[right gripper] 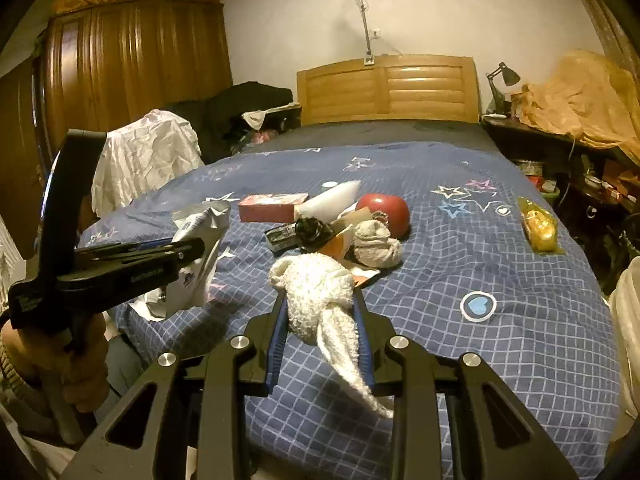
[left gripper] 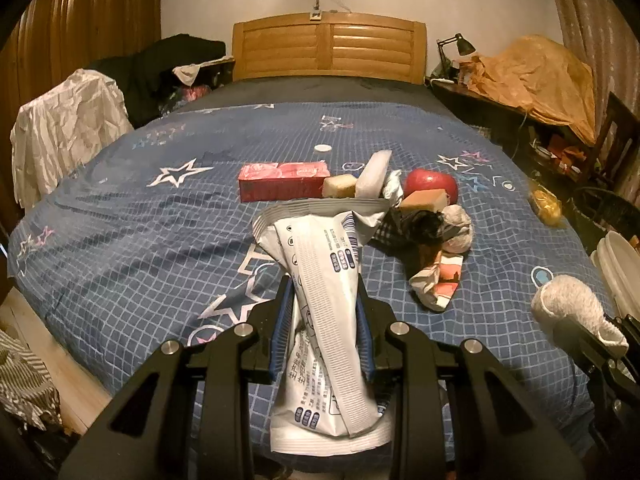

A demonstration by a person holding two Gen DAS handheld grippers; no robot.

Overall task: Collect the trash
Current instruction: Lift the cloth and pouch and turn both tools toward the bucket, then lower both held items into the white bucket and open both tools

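My left gripper [left gripper: 323, 292] is shut on a white printed plastic bag [left gripper: 320, 280], held above the blue bed cover; it also shows in the right wrist view [right gripper: 196, 236]. My right gripper [right gripper: 320, 304] is shut on a white fluffy sock [right gripper: 316, 296], which also shows in the left wrist view [left gripper: 568, 304]. On the bed ahead lies a pile: a red box [left gripper: 280, 180], a white wrapper [left gripper: 374, 174], a red apple [left gripper: 430, 184], sponge pieces [left gripper: 340, 186], a balled grey sock [right gripper: 376, 244] and a dark crumpled wrapper [right gripper: 308, 230].
The blue star-patterned bed cover [left gripper: 160, 240] fills the middle. A yellow packet [right gripper: 538, 226] lies at the bed's right edge. A white bin [left gripper: 620, 264] stands at the right. A cluttered desk [left gripper: 540, 128] is at the far right, and draped chairs [left gripper: 64, 128] at the left.
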